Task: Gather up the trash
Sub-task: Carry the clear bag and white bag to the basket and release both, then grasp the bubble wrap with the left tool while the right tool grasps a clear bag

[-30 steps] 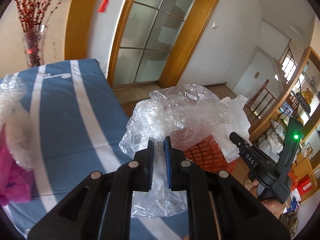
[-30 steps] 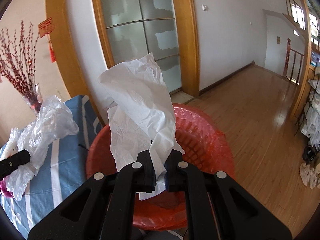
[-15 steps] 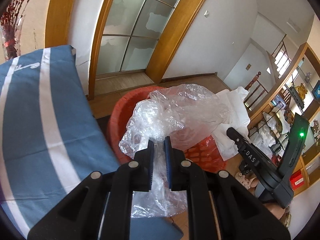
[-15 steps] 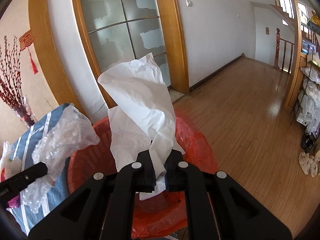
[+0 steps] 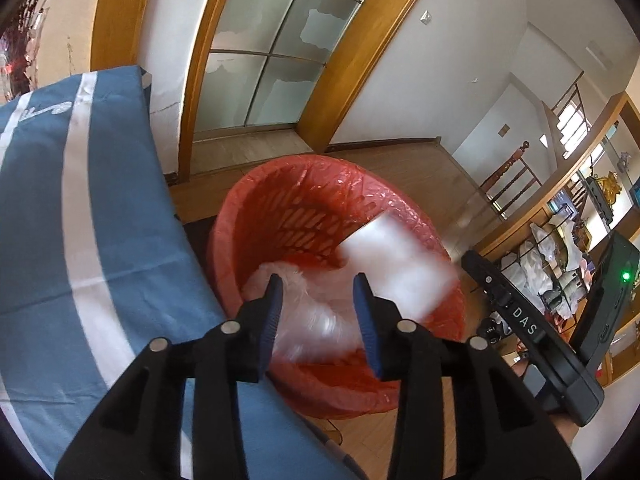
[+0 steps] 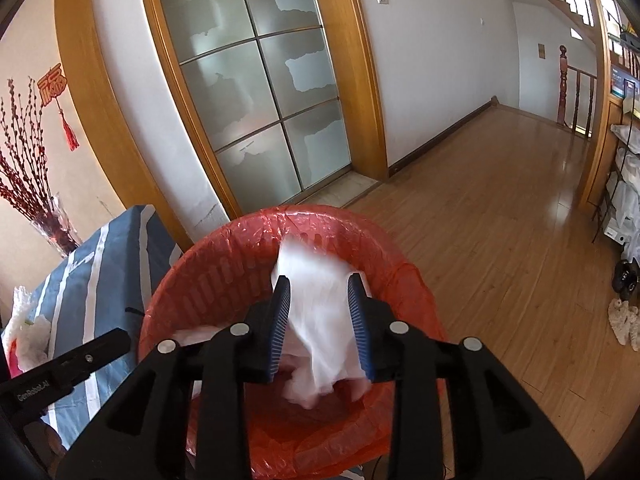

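A round red basket lined with a red bag (image 5: 288,196) stands on the floor beside the table; it also shows in the right wrist view (image 6: 224,256). My left gripper (image 5: 318,286) is open above it, and the clear plastic bag (image 5: 312,320) lies loose inside. My right gripper (image 6: 319,286) is open over the basket. The white tissue (image 6: 324,320) is blurred, dropping between its fingers into the basket. The tissue also shows blurred in the left wrist view (image 5: 400,268). The right gripper's body (image 5: 532,340) shows at the right of the left wrist view.
A table with a blue and white striped cloth (image 5: 52,208) stands left of the basket. More white and pink trash (image 6: 28,332) lies on it. A vase of red branches (image 6: 44,216) stands at its far end. Wooden floor (image 6: 500,216) and shelves (image 6: 624,184) lie to the right.
Both grippers have opened over the basket. The clear plastic bag has fallen into it and the white tissue is falling in.
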Action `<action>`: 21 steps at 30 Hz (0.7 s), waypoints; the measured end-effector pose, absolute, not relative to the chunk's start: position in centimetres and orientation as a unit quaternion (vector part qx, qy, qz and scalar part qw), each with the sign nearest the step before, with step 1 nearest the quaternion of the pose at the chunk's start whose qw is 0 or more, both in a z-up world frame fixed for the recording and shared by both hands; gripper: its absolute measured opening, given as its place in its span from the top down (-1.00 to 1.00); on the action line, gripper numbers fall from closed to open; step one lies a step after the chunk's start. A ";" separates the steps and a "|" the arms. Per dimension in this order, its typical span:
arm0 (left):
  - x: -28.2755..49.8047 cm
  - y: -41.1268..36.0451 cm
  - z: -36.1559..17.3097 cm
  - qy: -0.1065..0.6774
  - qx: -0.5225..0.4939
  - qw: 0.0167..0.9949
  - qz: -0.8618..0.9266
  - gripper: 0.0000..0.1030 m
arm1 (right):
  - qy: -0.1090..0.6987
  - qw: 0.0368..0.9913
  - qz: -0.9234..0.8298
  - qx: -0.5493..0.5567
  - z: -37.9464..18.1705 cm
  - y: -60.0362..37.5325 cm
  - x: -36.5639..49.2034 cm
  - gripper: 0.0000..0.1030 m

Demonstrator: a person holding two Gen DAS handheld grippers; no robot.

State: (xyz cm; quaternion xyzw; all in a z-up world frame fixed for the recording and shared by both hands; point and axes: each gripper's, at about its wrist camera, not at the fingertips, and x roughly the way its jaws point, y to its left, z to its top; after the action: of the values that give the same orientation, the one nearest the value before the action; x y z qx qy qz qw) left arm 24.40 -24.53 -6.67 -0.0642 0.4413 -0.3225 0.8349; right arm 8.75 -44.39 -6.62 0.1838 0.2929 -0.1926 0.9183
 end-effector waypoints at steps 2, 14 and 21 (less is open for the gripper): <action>24.1 -24.0 -6.5 0.437 -0.064 0.840 -0.316 0.13 | 0.291 0.918 -0.196 0.183 -6.5 -44.4 8.5 0.26; 22.0 -17.5 -4.6 0.401 -0.057 0.878 -0.256 -0.07 | 0.288 0.929 -0.183 0.141 -5.5 -41.2 8.4 0.22; 20.8 -11.1 -2.9 0.378 -0.061 0.900 -0.206 -0.09 | 0.295 0.937 -0.145 0.120 -5.1 -37.5 9.1 0.22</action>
State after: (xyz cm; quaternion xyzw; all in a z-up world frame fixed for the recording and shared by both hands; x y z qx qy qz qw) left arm 20.76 -11.11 -2.93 -0.0606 0.3785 -0.2060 0.9004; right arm 9.14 -37.49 -5.10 0.1197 0.2953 -0.1448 0.9368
